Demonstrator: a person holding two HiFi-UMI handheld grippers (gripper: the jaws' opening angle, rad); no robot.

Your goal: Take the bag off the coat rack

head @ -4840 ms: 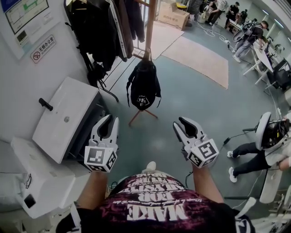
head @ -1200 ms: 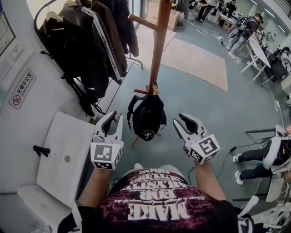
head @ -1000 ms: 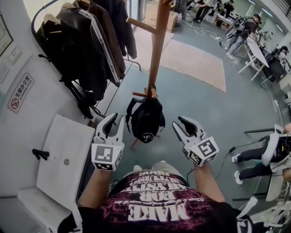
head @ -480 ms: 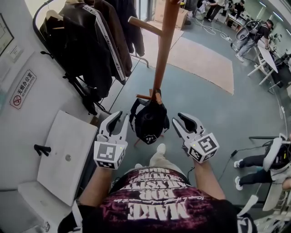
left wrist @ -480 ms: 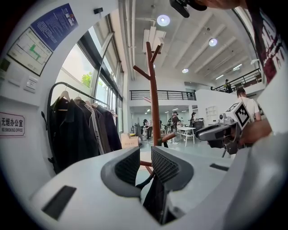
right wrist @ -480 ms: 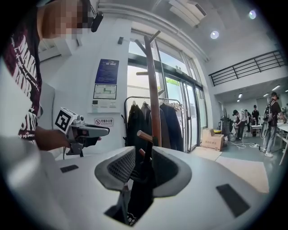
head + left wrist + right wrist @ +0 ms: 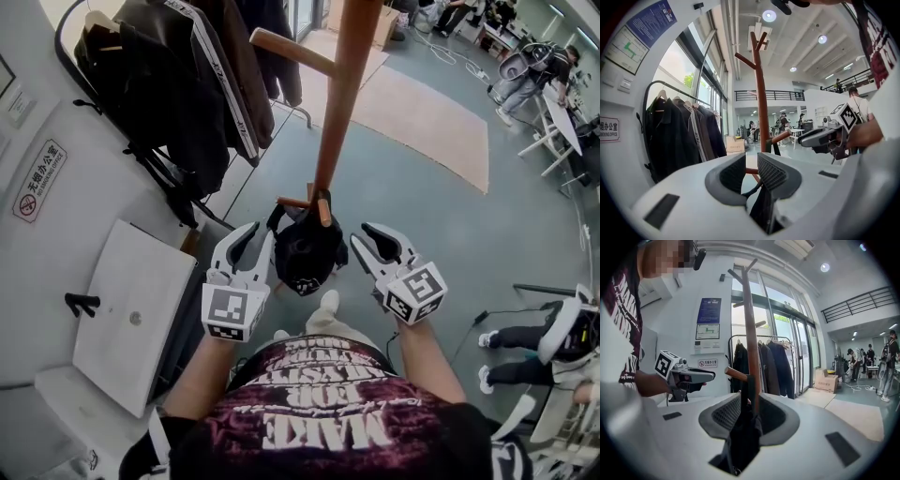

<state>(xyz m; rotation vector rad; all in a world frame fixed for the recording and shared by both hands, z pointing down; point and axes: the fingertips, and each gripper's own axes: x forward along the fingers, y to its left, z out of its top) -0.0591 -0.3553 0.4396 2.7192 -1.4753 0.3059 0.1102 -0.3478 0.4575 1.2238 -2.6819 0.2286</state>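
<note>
Floor (image 7: 412, 216): grey-green, with 1 tan mat (image 7: 427, 112) beyond the rack. Wall (image 7: 56, 112): white, at left, bearing 1 small red-and-white sign (image 7: 39, 180). Jackets (image 7: 178, 84): dark, several, hung on a rail by the wall. Rack (image 7: 339, 103): 1 brown wooden pole with angled pegs, standing on the floor right of the jackets. Cabinet (image 7: 131, 309): 1 white flat-topped unit against the wall, left of the person. Bag (image 7: 305, 253): 1 black backpack, hanging by its top loop from a low peg (image 7: 323, 208) of the rack, against the pole, between the 2 grippers. Left gripper (image 7: 255, 236): white, just beside the bag's left side; fingers (image 7: 733, 173) spread, with a black strap showing in the gap beyond them. Right gripper (image 7: 364, 236): white, just beside the bag's right side; fingers (image 7: 724, 417) spread, with the bag's dark fabric in the gap; contact cannot be told.
</note>
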